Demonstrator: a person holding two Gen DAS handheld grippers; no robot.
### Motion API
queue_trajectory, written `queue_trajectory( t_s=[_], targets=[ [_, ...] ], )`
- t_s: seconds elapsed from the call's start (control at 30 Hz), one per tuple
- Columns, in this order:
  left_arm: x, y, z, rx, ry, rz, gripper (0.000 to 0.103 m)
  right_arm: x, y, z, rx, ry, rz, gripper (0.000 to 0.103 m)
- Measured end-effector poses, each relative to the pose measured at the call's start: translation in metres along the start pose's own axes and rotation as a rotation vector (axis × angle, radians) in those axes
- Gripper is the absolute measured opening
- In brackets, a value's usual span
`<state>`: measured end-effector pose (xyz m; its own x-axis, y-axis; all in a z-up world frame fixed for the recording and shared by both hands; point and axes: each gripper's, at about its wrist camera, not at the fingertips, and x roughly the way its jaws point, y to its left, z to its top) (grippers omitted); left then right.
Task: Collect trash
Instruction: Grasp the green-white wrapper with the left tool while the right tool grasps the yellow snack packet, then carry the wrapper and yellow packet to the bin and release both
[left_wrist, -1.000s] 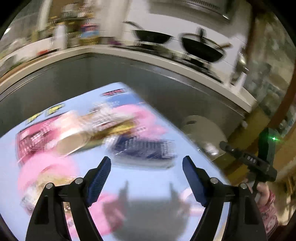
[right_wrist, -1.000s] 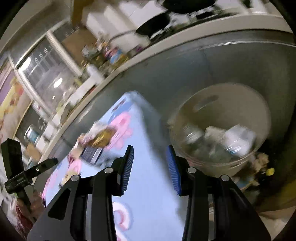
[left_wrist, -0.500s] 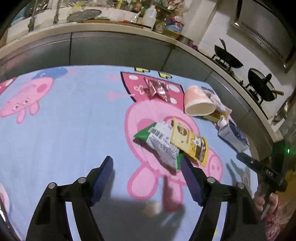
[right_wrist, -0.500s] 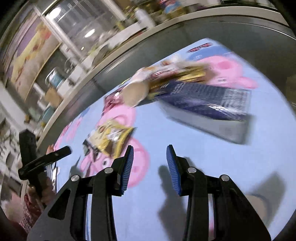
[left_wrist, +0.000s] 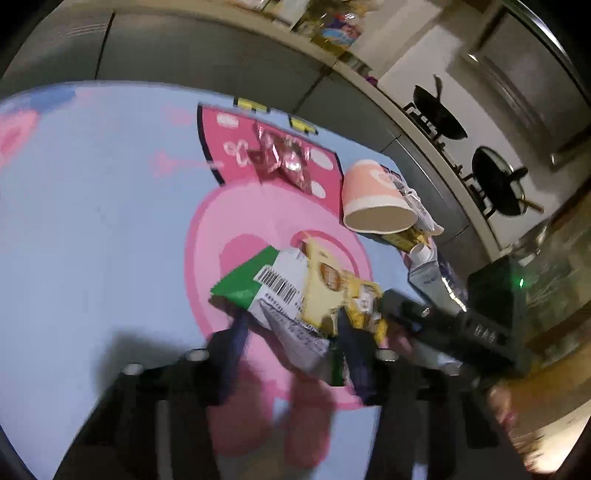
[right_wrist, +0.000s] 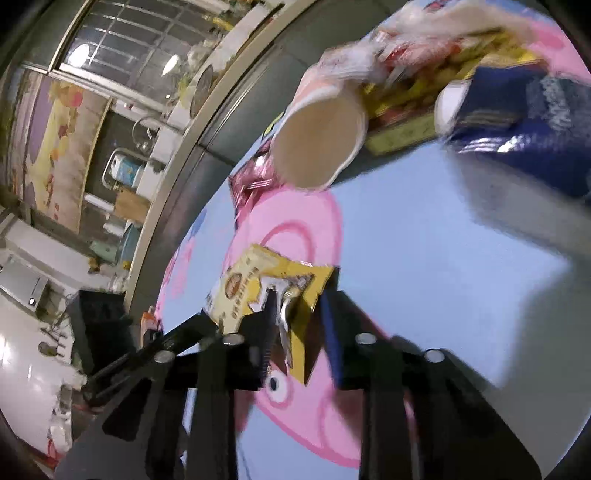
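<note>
Trash lies on a blue and pink cartoon tablecloth (left_wrist: 92, 192). My left gripper (left_wrist: 291, 343) is open, its jaws on either side of a green and white wrapper (left_wrist: 273, 295). A yellow wrapper (left_wrist: 332, 291) overlaps it; in the right wrist view the yellow wrapper (right_wrist: 258, 284) lies between the jaws of my open right gripper (right_wrist: 299, 332). A pink paper cup (left_wrist: 373, 199) lies on its side behind, also in the right wrist view (right_wrist: 317, 147). A shiny pink wrapper (left_wrist: 284, 158) and a blue carton (right_wrist: 524, 118) lie further off.
A grey kitchen counter (left_wrist: 369, 92) with two woks (left_wrist: 498, 181) runs behind the table. More crumpled wrappers (left_wrist: 417, 218) sit beside the cup. The right gripper's body (left_wrist: 461, 328) shows in the left wrist view, close to the table's right edge.
Both grippers have moved in low onto the overlapping wrappers. The wrappers now sit between the jaws of each gripper.
</note>
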<state>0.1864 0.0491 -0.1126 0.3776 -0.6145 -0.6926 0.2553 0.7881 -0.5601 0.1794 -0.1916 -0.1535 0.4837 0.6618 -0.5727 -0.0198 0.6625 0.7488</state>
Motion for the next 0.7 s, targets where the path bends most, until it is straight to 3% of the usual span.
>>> queue_trajectory(
  t_s=[0.07,0.17,0.3,0.5,0.7],
  targets=[
    [0.007,0.001,-0.001,-0.028,0.019,-0.029,0.010,0.010,0.005,-0.009,-0.005,0.021,-0.002,0.001],
    [0.000,-0.004,-0.006,-0.009,-0.007,-0.034,0.004,0.003,0.005,-0.020,0.003,0.004,0.005,0.001],
    [-0.017,-0.019,-0.018,0.023,-0.018,-0.072,0.004,-0.027,0.004,-0.033,0.015,-0.049,0.037,0.000],
    [-0.044,-0.043,-0.037,0.089,-0.045,-0.071,0.004,-0.095,-0.006,-0.051,0.018,-0.183,0.024,0.000],
    [-0.037,-0.095,-0.048,0.202,-0.018,-0.087,0.004,-0.155,-0.030,-0.068,0.041,-0.273,0.023,0.000]
  ],
)
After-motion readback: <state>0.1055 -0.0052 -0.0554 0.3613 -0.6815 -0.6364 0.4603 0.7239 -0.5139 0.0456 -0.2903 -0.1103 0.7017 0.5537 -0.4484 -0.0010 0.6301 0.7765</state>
